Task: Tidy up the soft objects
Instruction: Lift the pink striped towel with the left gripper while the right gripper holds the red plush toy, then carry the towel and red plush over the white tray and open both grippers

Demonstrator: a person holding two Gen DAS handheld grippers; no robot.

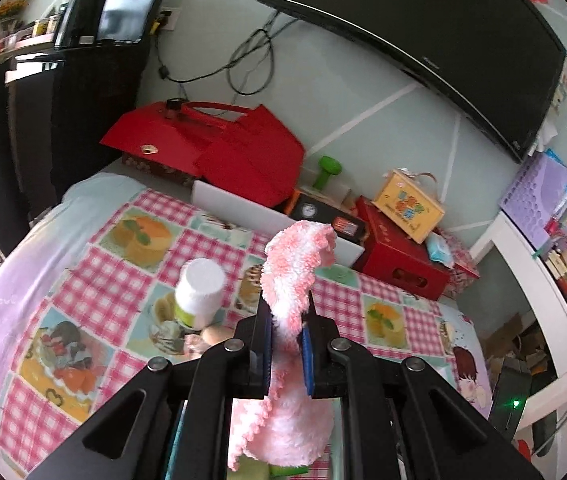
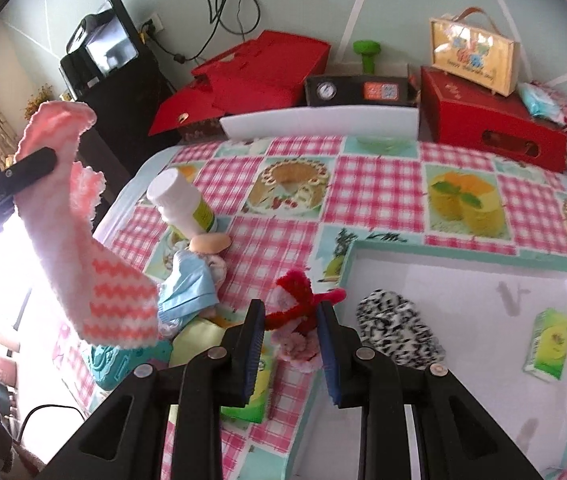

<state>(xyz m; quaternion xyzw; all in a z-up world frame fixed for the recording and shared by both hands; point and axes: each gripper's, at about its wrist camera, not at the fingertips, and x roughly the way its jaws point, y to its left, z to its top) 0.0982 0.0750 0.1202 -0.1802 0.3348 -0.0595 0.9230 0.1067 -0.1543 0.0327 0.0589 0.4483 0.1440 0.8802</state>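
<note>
My left gripper [image 1: 287, 340] is clenched on a fluffy pink-and-white sock [image 1: 295, 268], lifted clear of the counter [image 1: 395, 320]; the cuff flops over above the fingers and the foot hangs below them. From the right wrist view the same sock [image 2: 95, 272] dangles at the left, its zigzag-striped toe over the pile of soft things.

My right gripper [image 2: 291, 320] grasps a small red fuzzy toy [image 2: 303, 300], pinched between the blue pads, with a pink fluffy piece [image 2: 297, 350] hanging under it.

Below the sock lies a pale blue cloth [image 2: 191, 280], a yellow-green cloth [image 2: 199, 338] and a teal item [image 2: 111, 360], all touching in a heap. A white bottle [image 2: 183, 204] leans tilted just behind them.

To the right sits a white tray with a mint rim [image 2: 463, 250]; a black-and-white spotted slipper [image 2: 399, 326] rests in its near left corner, and a small green carton [image 2: 547, 344] lies further right inside it.

The checked pink cloth [image 2: 375, 188] covers the counter, and red boxes [image 2: 491, 116] line the wall behind.
</note>
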